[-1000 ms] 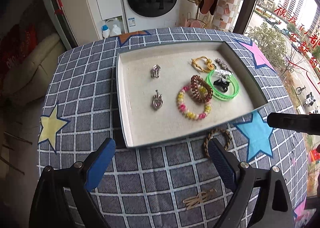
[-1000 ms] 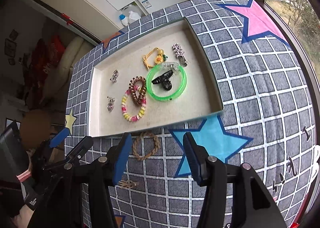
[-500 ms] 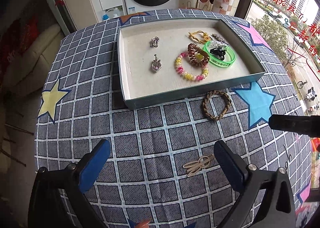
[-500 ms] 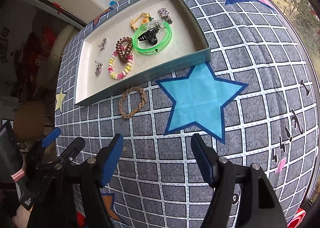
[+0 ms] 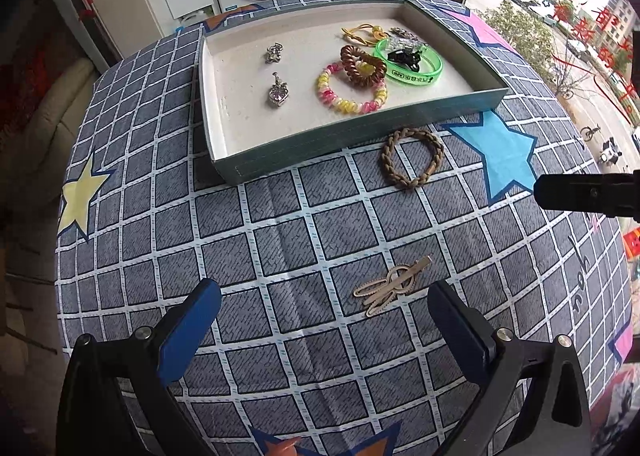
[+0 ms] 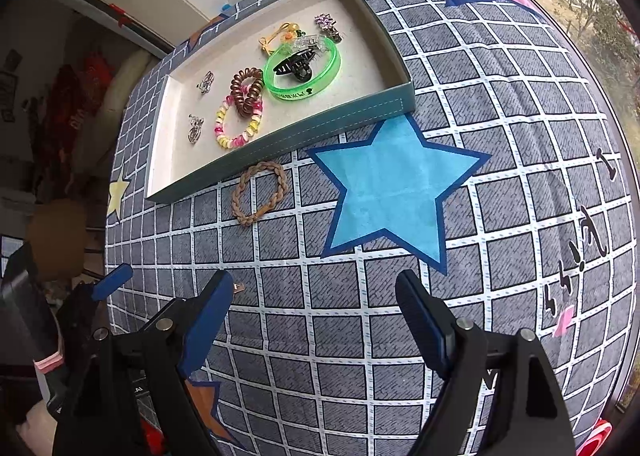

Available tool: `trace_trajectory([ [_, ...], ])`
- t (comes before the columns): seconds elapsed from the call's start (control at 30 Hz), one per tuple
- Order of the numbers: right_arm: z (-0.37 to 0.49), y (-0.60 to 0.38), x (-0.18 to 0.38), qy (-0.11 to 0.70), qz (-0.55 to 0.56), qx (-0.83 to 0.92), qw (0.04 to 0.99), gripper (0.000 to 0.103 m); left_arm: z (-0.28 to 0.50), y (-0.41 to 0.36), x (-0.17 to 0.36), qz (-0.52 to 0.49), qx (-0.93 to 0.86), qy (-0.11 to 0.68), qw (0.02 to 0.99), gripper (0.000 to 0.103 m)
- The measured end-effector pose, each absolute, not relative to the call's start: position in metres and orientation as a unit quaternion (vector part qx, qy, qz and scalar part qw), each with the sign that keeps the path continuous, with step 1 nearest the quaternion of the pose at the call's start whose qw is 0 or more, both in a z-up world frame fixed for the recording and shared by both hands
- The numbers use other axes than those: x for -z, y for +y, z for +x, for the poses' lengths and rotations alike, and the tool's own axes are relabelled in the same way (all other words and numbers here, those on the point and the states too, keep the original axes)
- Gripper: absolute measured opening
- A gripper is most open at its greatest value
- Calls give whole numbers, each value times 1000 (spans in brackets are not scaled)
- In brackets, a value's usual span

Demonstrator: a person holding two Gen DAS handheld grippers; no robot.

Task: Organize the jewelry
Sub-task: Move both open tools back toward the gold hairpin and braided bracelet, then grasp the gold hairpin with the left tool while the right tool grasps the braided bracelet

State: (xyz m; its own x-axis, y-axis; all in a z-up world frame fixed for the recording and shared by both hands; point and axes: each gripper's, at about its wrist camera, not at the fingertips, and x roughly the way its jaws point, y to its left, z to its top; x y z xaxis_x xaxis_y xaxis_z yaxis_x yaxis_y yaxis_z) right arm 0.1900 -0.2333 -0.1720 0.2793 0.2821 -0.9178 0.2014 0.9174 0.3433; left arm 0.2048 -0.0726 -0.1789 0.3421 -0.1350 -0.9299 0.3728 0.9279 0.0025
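Both wrist cameras are looking steeply down along their fingers at the checked tablecloth point(image 5: 304, 216), from fairly close above. The right one is sitting further right, facing the blue star point(image 6: 392, 192). Both are sharing the tray point(image 5: 360, 136) and braided ring point(image 6: 260, 192).

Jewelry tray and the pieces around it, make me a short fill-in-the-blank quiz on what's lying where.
1. The braided brown hair tie lies on the tablecloth, just ____ the tray.
2. The black claw clip sits inside the ____ bangle.
3. The gold hair clip lies on the ____, between the open fingers of the left hand-held gripper.

Missing words: outside; green; tablecloth
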Motion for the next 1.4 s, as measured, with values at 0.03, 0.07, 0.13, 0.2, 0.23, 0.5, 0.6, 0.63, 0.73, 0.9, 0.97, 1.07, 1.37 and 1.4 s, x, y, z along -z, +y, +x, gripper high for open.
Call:
trace_trajectory([
  [0.03,191,-232,173,603,200,-29,772,85,204,-74,180,112,160,552,811,103],
  [0.07,192,-230,174,607,200,-32,768,85,203,-75,182,115,164,553,809,103],
  [0.13,193,-228,177,619,197,-33,760,85,202,-77,185,120,172,552,807,103],
  [0.2,194,-228,179,624,194,-31,756,85,201,-82,188,131,182,549,805,103],
  [0.23,194,-229,180,625,195,-31,755,85,201,-85,191,137,187,548,803,103],
  [0.5,195,-233,180,629,192,-26,753,85,209,-103,211,164,198,550,794,103],
  [0.6,196,-236,180,629,193,-23,753,85,214,-102,215,156,194,554,794,103],
  [0.63,196,-237,180,629,193,-22,753,85,215,-101,215,153,193,556,794,103],
  [0.73,198,-239,180,631,194,-23,751,85,218,-98,215,141,188,558,796,100],
  [0.9,206,-236,182,630,188,-23,753,85,225,-89,214,112,180,563,799,86],
  [0.97,211,-235,183,630,186,-22,754,85,229,-86,212,109,176,563,800,80],
  [1.07,219,-230,186,631,179,-21,754,85,230,-86,210,107,175,562,802,72],
  [1.37,249,-204,196,632,137,-19,763,85,226,-94,207,94,165,563,804,61],
  [1.4,253,-201,198,632,131,-17,764,85,226,-94,207,95,164,563,804,61],
])
